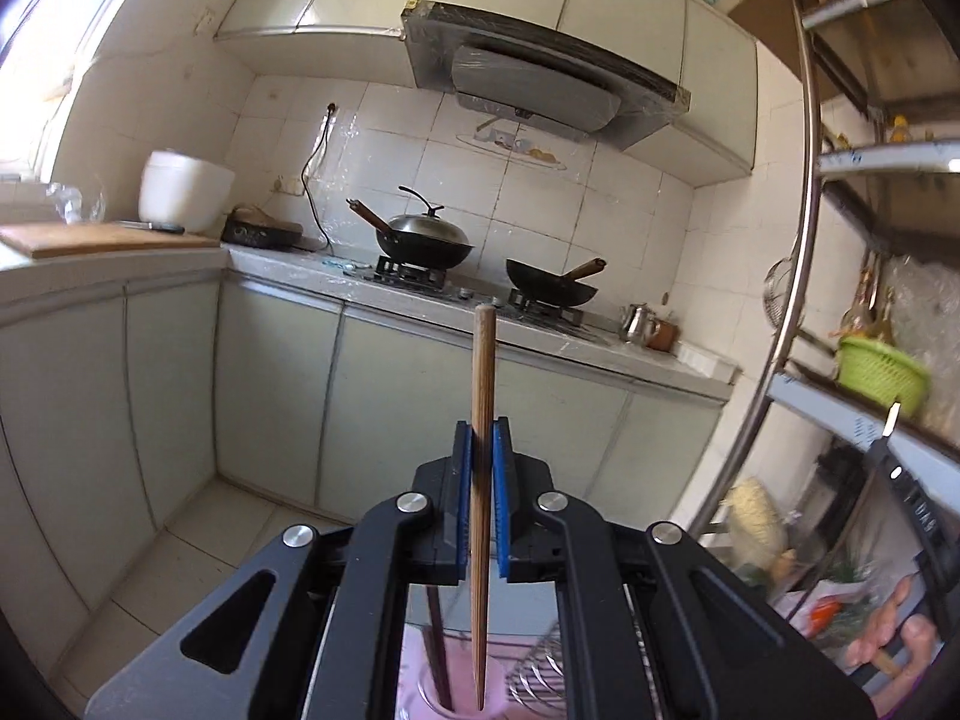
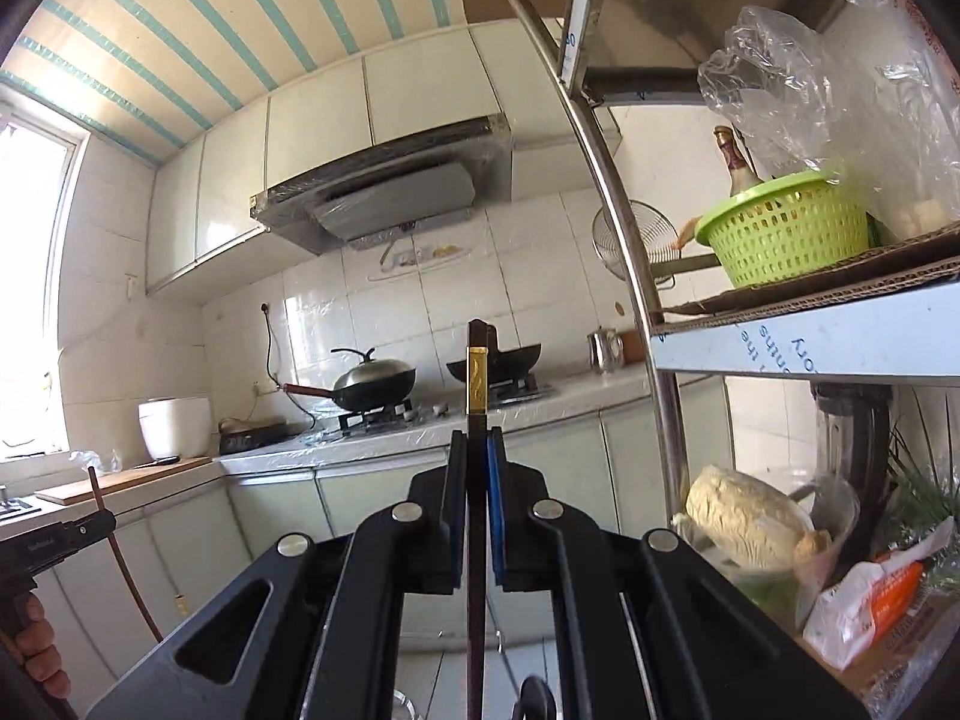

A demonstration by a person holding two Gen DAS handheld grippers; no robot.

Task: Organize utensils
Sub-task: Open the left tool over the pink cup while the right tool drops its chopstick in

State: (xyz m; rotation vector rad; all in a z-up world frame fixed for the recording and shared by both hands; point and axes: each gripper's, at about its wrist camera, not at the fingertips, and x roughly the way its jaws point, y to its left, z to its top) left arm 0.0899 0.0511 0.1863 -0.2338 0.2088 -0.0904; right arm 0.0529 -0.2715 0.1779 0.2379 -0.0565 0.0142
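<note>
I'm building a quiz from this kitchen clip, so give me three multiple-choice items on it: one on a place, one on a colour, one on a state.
1. Where does the green basket sit?
A. on the metal rack's shelf
B. on the stove
C. on the floor

2. What colour is the band near the top of the dark chopstick in the right gripper?
A. red
B. gold
C. white

3. How does the left gripper stand?
A. wide open, nothing in it
B. shut on a spoon
C. shut on the wooden chopstick

Answers:
1. A, it rests on the cardboard-lined shelf beside the stove counter.
2. B, a gold band shows just above the pads.
3. C, the blue pads press on the light wooden stick from both sides.
</note>
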